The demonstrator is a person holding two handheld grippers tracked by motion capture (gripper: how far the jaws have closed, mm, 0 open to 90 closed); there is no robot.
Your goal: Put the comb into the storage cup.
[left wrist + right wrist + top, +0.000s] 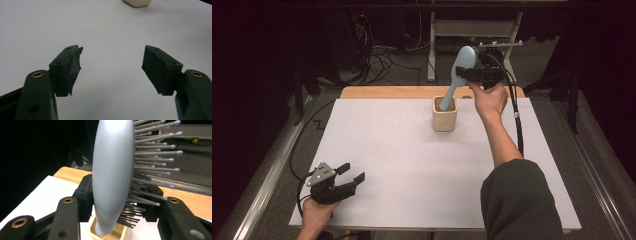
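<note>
White board (412, 165) covers most of the table, with a strip of bare wood (387, 92) showing along its far edge and metal rails down both sides; the wide middle of the board lies open. One cream square cup (445, 114) stands near the far edge, well apart from the left gripper (353, 173), which rests at the near left corner with its jaws spread apart on nothing. One pale blue hairbrush (463, 64) leans up out of the cup, handle end down inside it. The right gripper (468, 73) is clamped on the brush head, one jaw against the smooth rounded plastic back, the other in among the stiff, ball-tipped bristles (152, 157).
</note>
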